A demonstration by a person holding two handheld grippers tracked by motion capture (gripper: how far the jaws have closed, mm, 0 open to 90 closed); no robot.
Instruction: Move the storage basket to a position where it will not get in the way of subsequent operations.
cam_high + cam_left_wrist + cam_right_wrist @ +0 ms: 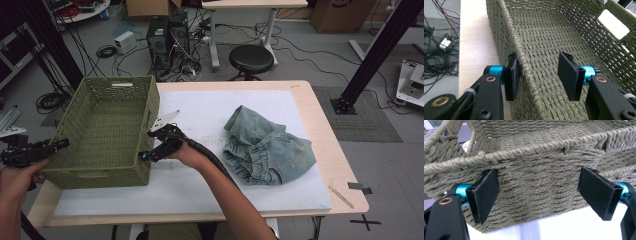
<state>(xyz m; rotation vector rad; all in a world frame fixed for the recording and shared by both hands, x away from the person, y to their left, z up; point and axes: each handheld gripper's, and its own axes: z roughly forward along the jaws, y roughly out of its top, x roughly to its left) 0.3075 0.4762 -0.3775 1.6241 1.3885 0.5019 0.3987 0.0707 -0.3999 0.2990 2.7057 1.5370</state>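
The basket (107,131) is sitting at the table's nine o'clock edge; I'm straddling its rim with my left gripper (540,76), jaws half-open, while my right gripper (539,195) is gaping wide against its three o'clock wall.

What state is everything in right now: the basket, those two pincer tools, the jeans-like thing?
Woven green basket: upright on the white mat, empty inside.
Left gripper: jaws apart, straddling the basket's rim, one pad outside against the wall, the other inside and clear of it.
Right gripper: jaws wide open, facing the basket's outer wall.
Denim garment: crumpled in a heap on the mat, untouched.
Black stool: standing on the floor, unoccupied.
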